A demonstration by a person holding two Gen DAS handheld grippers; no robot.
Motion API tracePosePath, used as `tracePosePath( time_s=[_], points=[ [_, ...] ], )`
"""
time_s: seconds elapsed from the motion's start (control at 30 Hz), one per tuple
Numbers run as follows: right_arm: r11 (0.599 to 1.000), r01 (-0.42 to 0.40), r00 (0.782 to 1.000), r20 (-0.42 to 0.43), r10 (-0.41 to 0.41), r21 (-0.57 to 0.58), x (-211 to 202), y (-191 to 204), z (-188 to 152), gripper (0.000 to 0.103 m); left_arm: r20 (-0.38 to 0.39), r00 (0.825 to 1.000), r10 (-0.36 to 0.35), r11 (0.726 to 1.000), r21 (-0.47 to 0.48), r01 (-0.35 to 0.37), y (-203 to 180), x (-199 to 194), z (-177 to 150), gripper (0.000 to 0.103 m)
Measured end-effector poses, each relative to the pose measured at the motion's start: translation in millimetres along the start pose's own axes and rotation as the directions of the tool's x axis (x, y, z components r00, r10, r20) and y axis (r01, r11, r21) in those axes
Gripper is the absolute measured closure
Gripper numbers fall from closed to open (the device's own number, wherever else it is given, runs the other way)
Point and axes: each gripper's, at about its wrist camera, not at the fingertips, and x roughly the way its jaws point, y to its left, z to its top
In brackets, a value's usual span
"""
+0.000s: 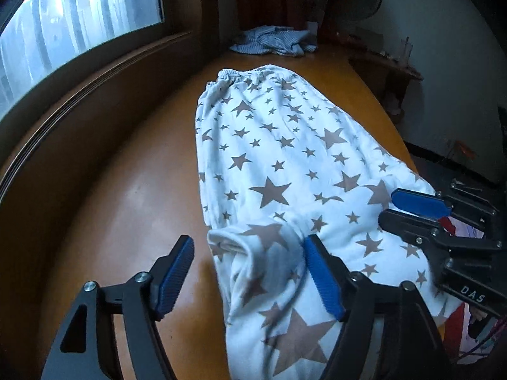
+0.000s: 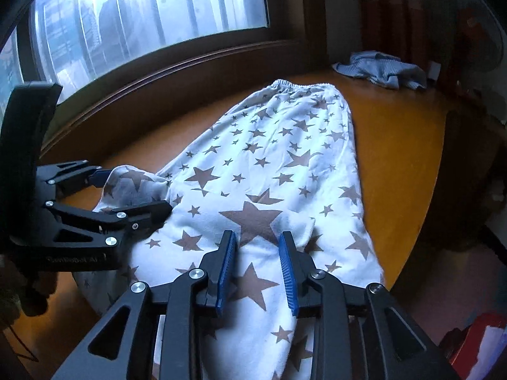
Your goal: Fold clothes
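Observation:
White trousers with brown stars point(image 1: 279, 145) point(image 2: 269, 171) lie lengthwise on the orange-brown table point(image 1: 133, 196), with the elastic waistband at the far end. My left gripper point(image 1: 248, 242) point(image 2: 130, 190) is open wide at the near left edge of the trousers. A raised, rolled fold of the fabric sits between its blue pads point(image 1: 177, 272). To its right, my right gripper point(image 2: 256, 237) point(image 1: 408, 212) is open over the cloth near a large star, with fabric lying between its fingers. The near end of the trousers runs out of view under both grippers.
A crumpled blue striped garment point(image 1: 275, 41) point(image 2: 380, 68) lies at the table's far end. A window with a dark wooden sill point(image 1: 95, 72) runs along the left. A standing fan point(image 2: 465, 25) is at the back right. The table's right edge point(image 2: 412, 253) drops to the floor.

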Motion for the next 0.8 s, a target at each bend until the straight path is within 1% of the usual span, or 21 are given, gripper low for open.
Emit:
tracePosePath(
  time_s=[0.1, 0.2, 0.3, 0.33, 0.47, 0.6, 0.7, 0.8],
  points=[
    [1.0, -0.008, 1.0, -0.008, 0.008, 0.009, -4, -1, 2, 0.073, 0.009, 1.0, -0.023, 0.999, -0.027, 0.023, 5, -5, -2, 0.026],
    [1.0, 0.005, 0.999, 0.041, -0.005, 0.003, -20, 0, 5, 0.072, 0.06, 0.998, -0.028, 0.998, -0.053, 0.032, 11, -26, -7, 0.027],
    [1.0, 0.005, 0.996, 0.089, -0.003, -0.028, -47, 2, -3, 0.059, 0.105, 0.994, -0.041, 0.997, -0.06, 0.048, 18, -54, -19, 0.028],
    [0.999, -0.003, 0.996, 0.093, 0.006, -0.033, -55, 1, -9, 0.057, 0.109, 0.993, -0.049, 0.997, -0.054, 0.055, 20, -63, -25, 0.028],
    [0.997, -0.035, 0.997, 0.064, 0.039, -0.066, -78, 0, -34, 0.057, 0.084, 0.995, -0.061, 0.998, -0.013, 0.062, 22, -83, -52, 0.028],
    [0.993, -0.044, 0.999, 0.003, 0.044, -0.111, -85, 7, -64, 0.057, 0.029, 0.997, -0.078, 0.997, 0.027, 0.077, 12, -84, -78, 0.028],
    [0.984, -0.028, 0.999, -0.029, 0.023, -0.178, -82, 19, -81, 0.057, -0.008, 0.996, -0.088, 0.994, 0.061, 0.089, 2, -76, -89, 0.028],
    [0.971, 0.011, 0.999, -0.026, -0.018, -0.238, -77, 27, -87, 0.057, -0.029, 0.994, -0.101, 0.991, 0.086, 0.104, -9, -68, -93, 0.028]
  ],
)
